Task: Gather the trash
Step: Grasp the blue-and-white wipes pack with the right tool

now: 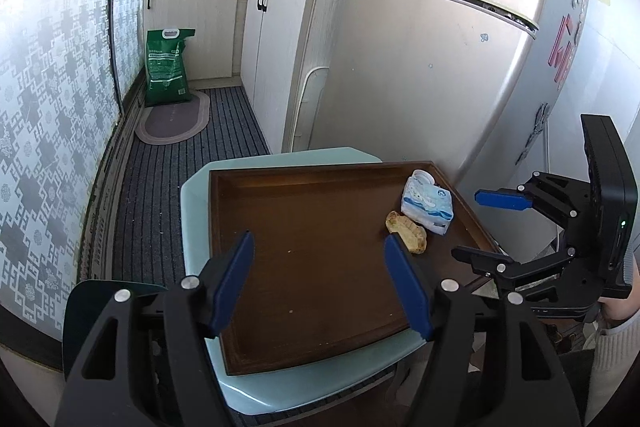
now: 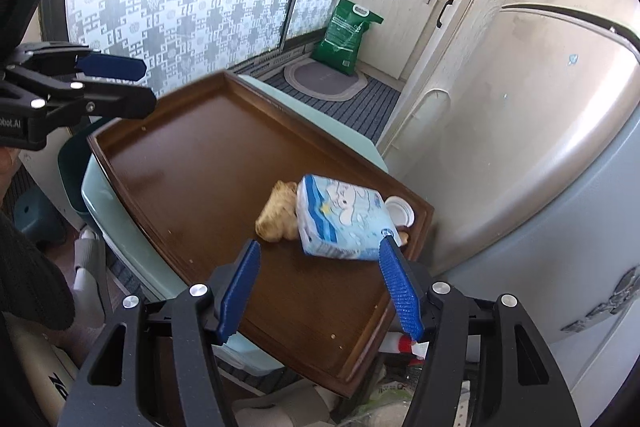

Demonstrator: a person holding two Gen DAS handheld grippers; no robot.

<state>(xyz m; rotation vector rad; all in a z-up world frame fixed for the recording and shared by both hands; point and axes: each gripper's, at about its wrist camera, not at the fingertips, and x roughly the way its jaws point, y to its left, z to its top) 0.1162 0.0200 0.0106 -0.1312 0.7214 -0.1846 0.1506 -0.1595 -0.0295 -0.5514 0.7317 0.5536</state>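
Observation:
A brown wooden tray [image 1: 304, 211] [image 2: 192, 155] lies on a pale green table. At its far right corner are a blue-and-white tissue pack [image 1: 426, 205] [image 2: 340, 215], a tan lumpy scrap [image 1: 408, 231] [image 2: 276, 213] and a white round lid [image 1: 422, 178] [image 2: 398, 211]. My left gripper [image 1: 319, 241] [image 2: 149, 85] hangs open over the tray's near side with nothing between its fingers. The right gripper [image 2: 320, 242] [image 1: 467, 223] is open just short of the tissue pack, its right fingertip close to the pack's corner.
A pale fridge [image 1: 440, 67] stands right behind the tray. White cabinets [image 1: 272, 59], a green sack [image 1: 168, 67] and an oval mat [image 1: 176, 119] lie beyond on striped flooring. A dark green bin [image 1: 88, 299] sits left of the table. Clutter with a red-capped bottle [image 2: 404, 343] lies below.

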